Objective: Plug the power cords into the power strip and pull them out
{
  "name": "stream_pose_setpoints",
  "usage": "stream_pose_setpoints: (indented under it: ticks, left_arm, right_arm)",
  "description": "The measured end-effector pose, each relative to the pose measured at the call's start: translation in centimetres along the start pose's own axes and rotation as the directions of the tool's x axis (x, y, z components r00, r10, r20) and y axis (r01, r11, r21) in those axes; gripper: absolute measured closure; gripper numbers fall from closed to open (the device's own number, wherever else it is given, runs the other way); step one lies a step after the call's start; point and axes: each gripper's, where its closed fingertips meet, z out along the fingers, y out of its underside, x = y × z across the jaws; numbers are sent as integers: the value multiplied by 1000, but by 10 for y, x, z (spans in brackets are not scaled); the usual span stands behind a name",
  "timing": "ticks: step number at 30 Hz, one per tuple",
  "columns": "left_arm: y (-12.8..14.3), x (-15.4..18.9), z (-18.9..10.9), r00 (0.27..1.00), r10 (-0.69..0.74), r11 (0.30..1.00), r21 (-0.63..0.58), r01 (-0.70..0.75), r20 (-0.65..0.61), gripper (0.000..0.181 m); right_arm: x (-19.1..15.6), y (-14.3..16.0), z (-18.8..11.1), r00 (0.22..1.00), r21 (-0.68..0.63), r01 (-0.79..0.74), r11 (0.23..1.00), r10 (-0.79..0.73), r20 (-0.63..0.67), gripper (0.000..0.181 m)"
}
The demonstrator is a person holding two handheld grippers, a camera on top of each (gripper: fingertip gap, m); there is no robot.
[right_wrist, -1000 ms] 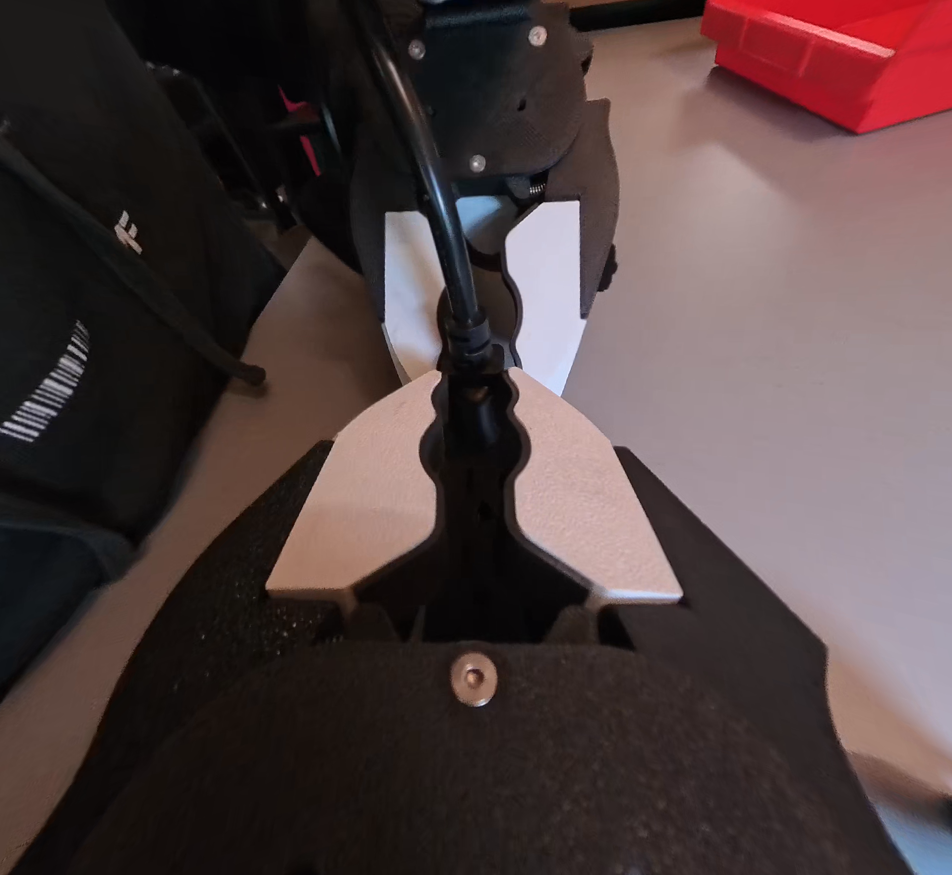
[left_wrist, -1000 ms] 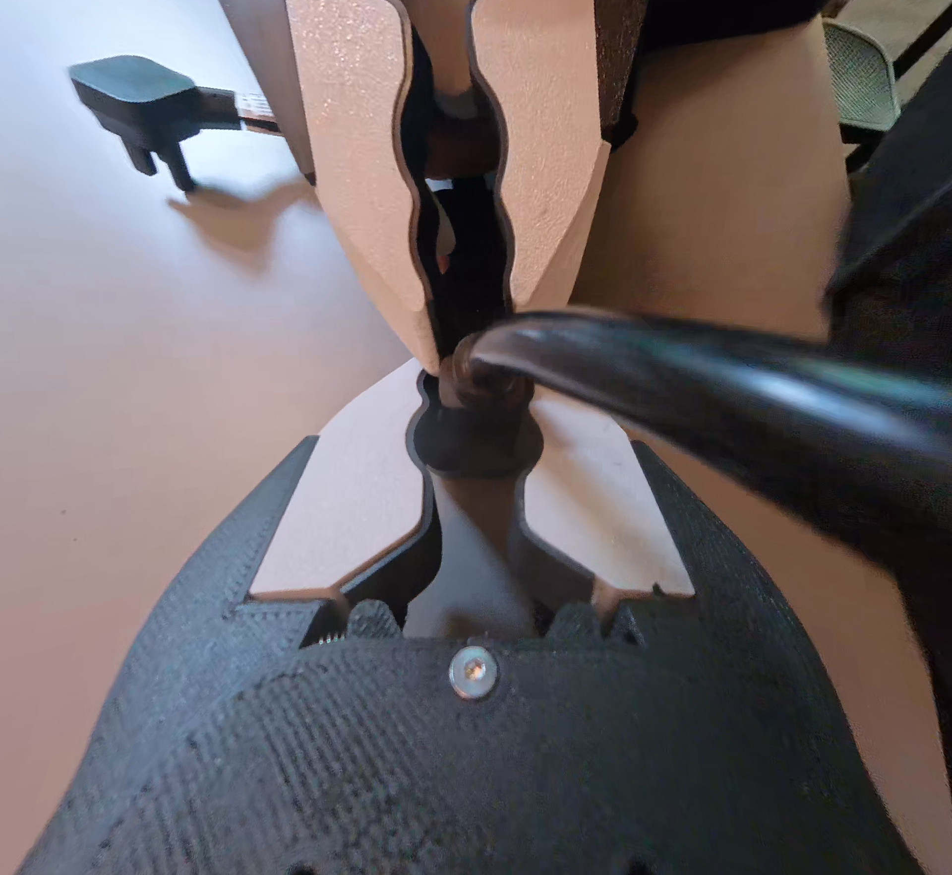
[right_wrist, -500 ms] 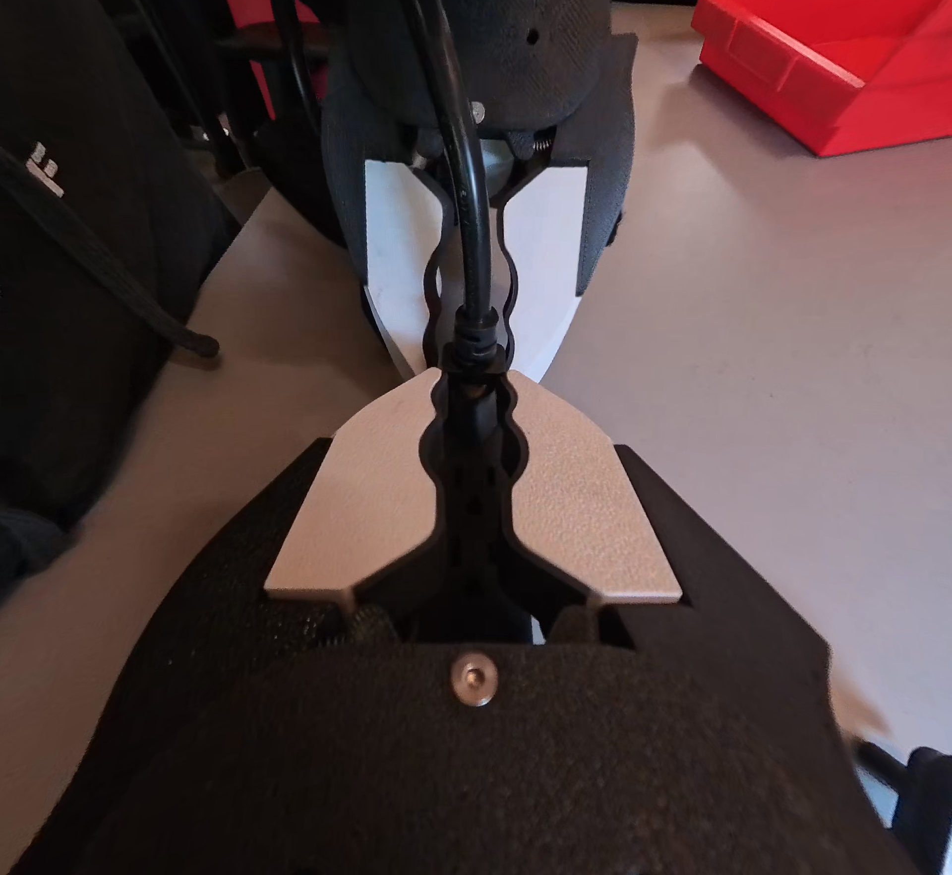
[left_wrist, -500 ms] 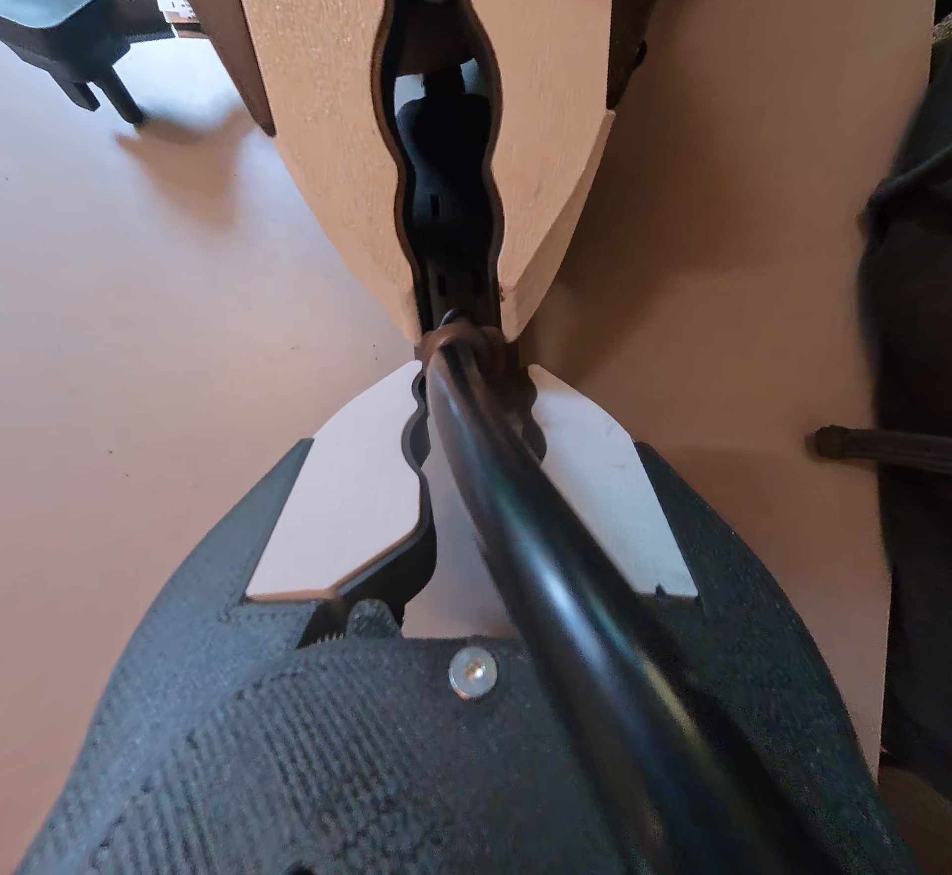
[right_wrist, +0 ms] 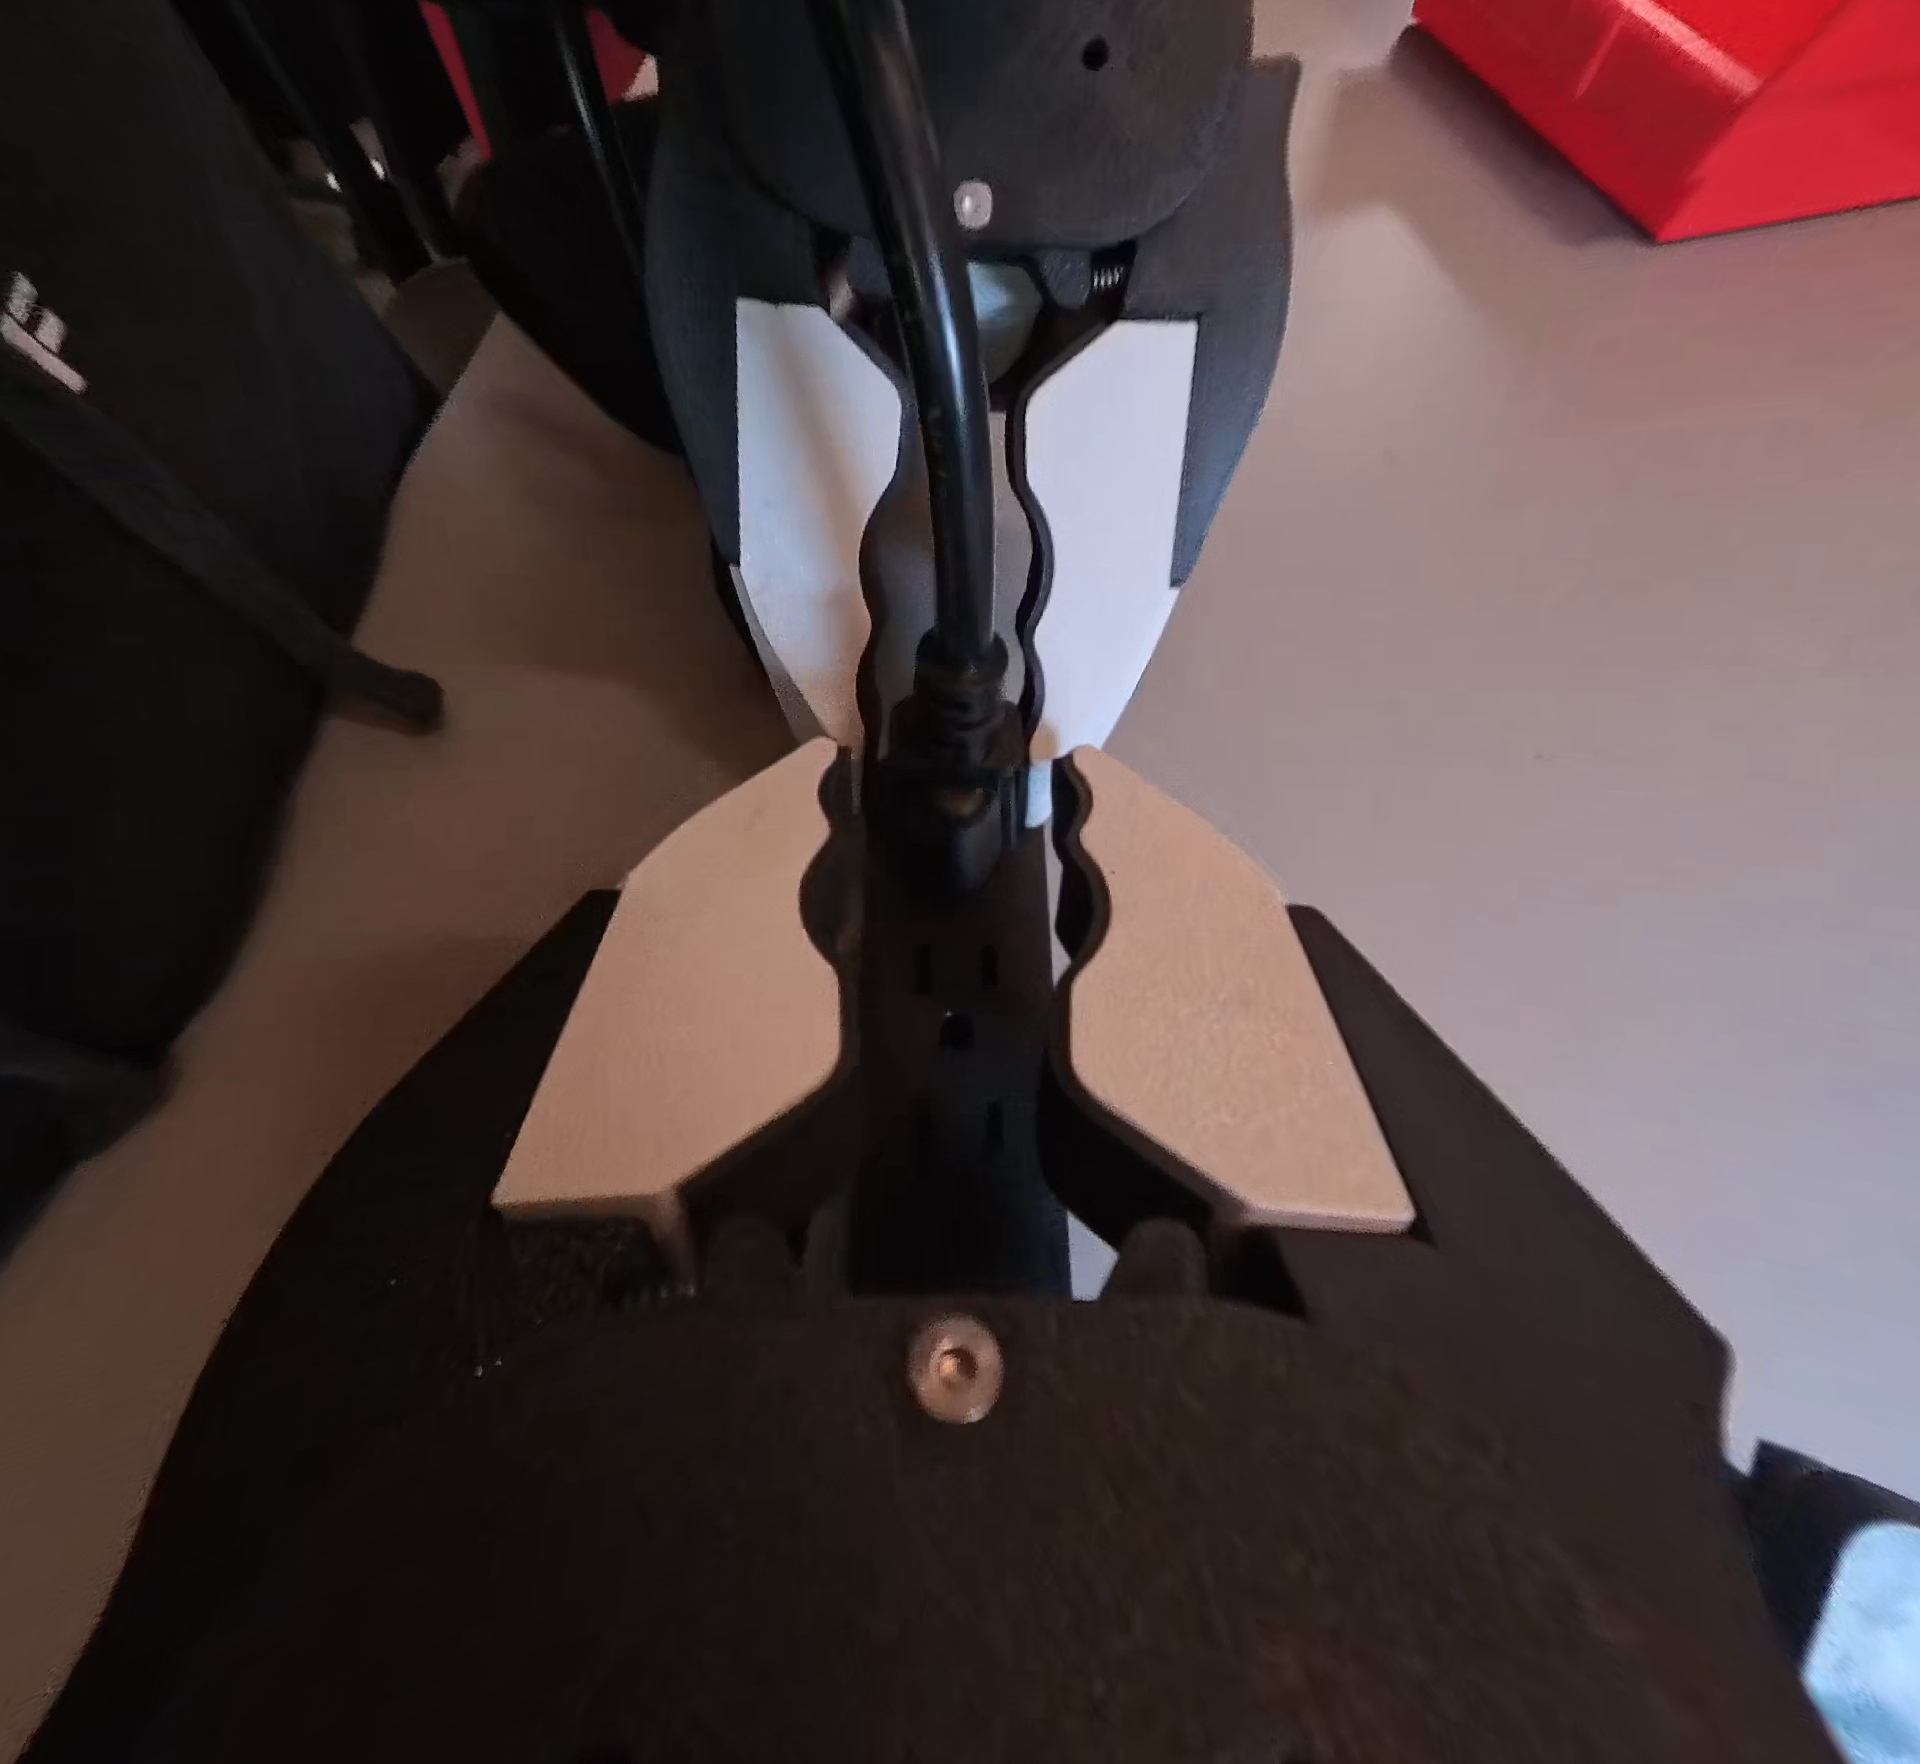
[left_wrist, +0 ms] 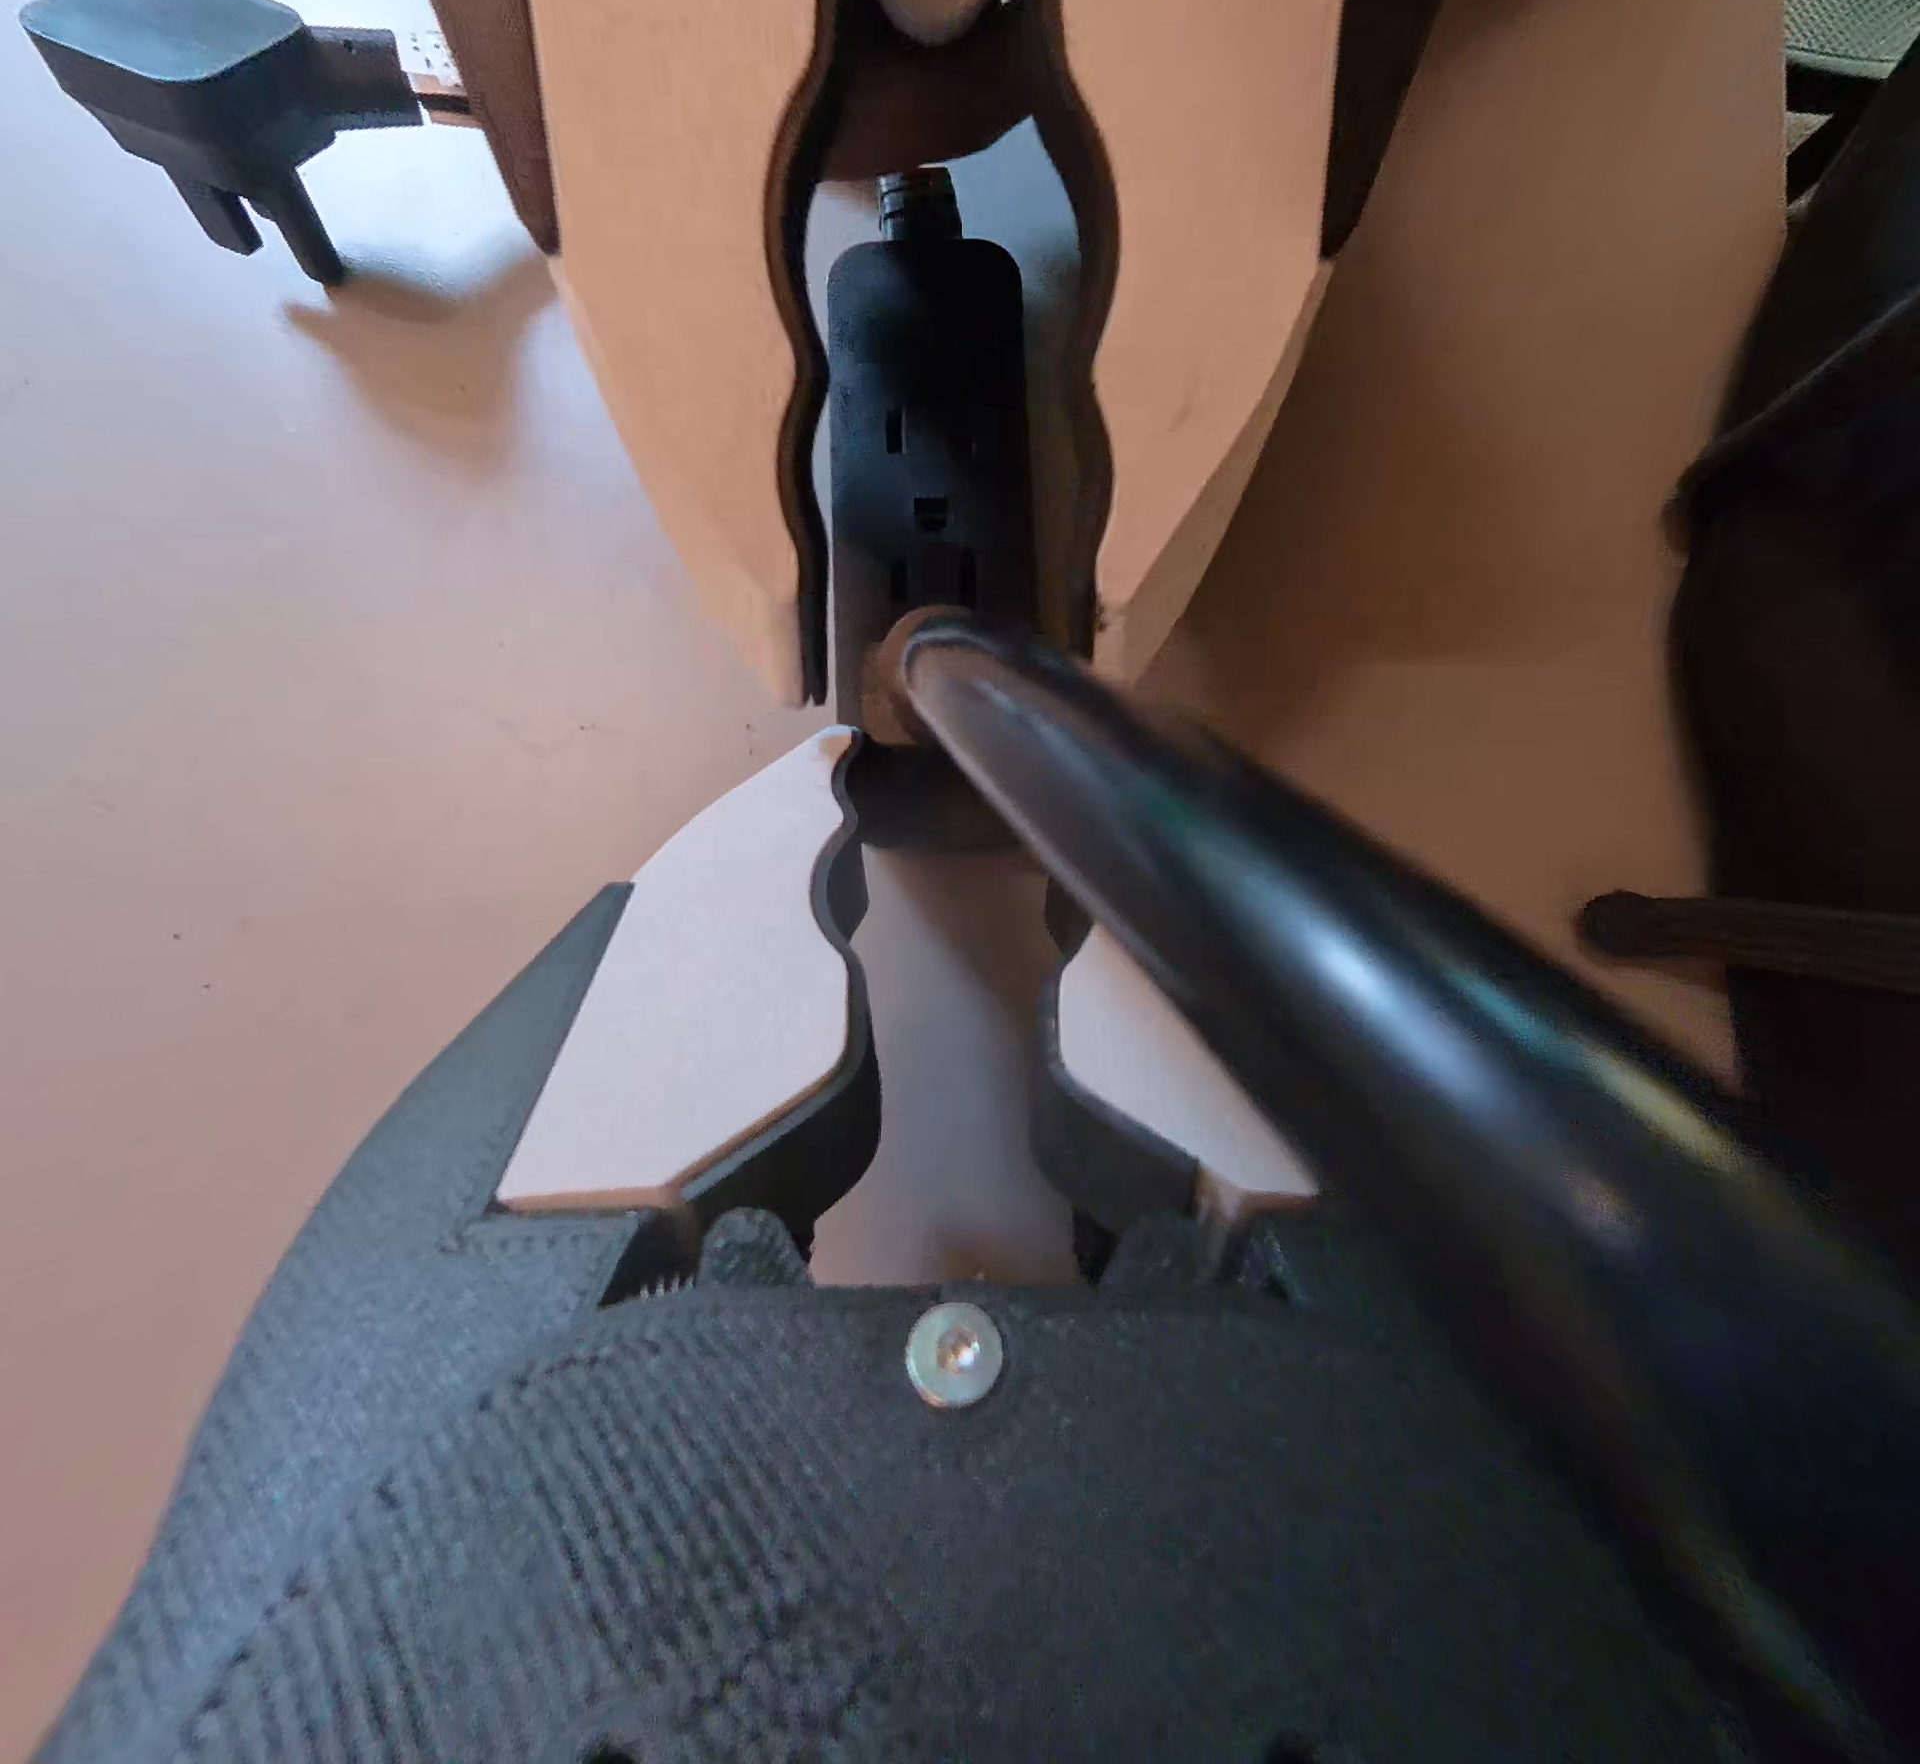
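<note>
A black power strip (right_wrist: 951, 1039) is clamped between the white pads of my right gripper (right_wrist: 956, 769), its socket face up. It also shows in the left wrist view (left_wrist: 925, 426), held by the right gripper (left_wrist: 956, 654) coming from the top. My left gripper (left_wrist: 935, 810) is shut on a black plug (left_wrist: 904, 810) at the near end of the strip. The plug's thick black cord (left_wrist: 1351, 1039) runs to the lower right and hides my right finger. In the right wrist view the plug (right_wrist: 951, 779) sits on the strip's far end, the left gripper (right_wrist: 951, 727) around it.
Another black plug (left_wrist: 187, 83) lies on the table (left_wrist: 312, 779) at the upper left, prongs down. A red bin (right_wrist: 1662, 21) stands at the far right. A black bag (right_wrist: 156, 467) with a strap (right_wrist: 239, 592) lies by the table's left edge. Less than 4 cm separates the two grippers' tips.
The two grippers have come closer together and stay tip to tip. The cord swung from the right to the lower right. More of the strip's socket face shows between the right gripper's fingers.
</note>
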Motion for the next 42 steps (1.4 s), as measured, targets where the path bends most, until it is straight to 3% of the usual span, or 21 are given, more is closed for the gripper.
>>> stream_pose_setpoints:
  ticks: [1, 8, 26, 33, 38, 42]
  left_arm:
    - [0, 0, -1, 1000, 5, 1000, -1, -5, 3, 148]
    - [12, -4, -8, 1000, 2, 999, -42, -1, 23, 146]
    - [14, -1, 2, 999, -41, 999, -34, 41, -5, 143]
    - [14, 1, 3, 999, -33, 997, -70, 33, -4, 143]
    - [13, 1, 2, 999, -36, 995, -92, 34, -19, 143]
    - [6, -2, -5, 996, -90, 995, -48, 90, -6, 143]
  right_arm:
    - [0, 5, 3, 1000, -23, 23, 999, -23, -11, 146]
    - [1, 10, 7, 999, -3, 22, 1000, -22, -33, 158]
    - [-2, 6, 7, 994, 7, 104, 995, -103, -43, 159]
    - [-2, 6, 5, 996, 30, -65, 997, 63, 63, 159]
    - [-4, 6, 4, 1000, 41, 24, 999, -24, 6, 159]
    - [0, 4, 2, 1000, 77, -15, 997, 14, 11, 158]
